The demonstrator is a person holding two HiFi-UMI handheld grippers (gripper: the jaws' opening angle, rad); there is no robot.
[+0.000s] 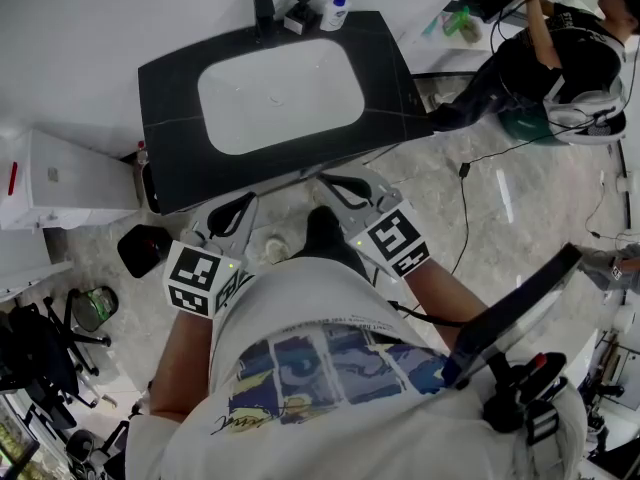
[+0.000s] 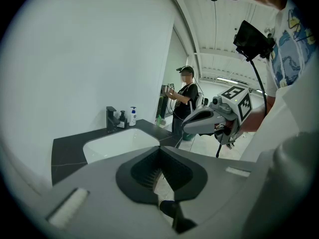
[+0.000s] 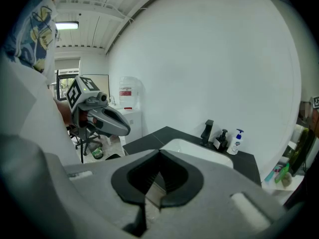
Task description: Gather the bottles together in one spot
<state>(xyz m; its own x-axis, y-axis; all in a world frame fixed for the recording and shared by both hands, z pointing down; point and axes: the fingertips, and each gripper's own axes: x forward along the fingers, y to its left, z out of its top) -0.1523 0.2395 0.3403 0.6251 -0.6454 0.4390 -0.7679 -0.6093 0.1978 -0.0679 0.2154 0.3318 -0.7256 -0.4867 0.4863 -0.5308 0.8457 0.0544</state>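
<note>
A white pump bottle with a blue top stands at the back of the black counter, beside a black dispenser and the black faucet. The same bottle shows small in both gripper views. My left gripper is shut with nothing in it, held close to my body below the counter's near edge. My right gripper hangs beside it, also shut and empty. Both are far from the bottle.
A white basin fills the counter's middle. A white cabinet stands to the left, with a small red-capped item by the counter's left edge. A person works at the back right near green items. Cables lie on the floor.
</note>
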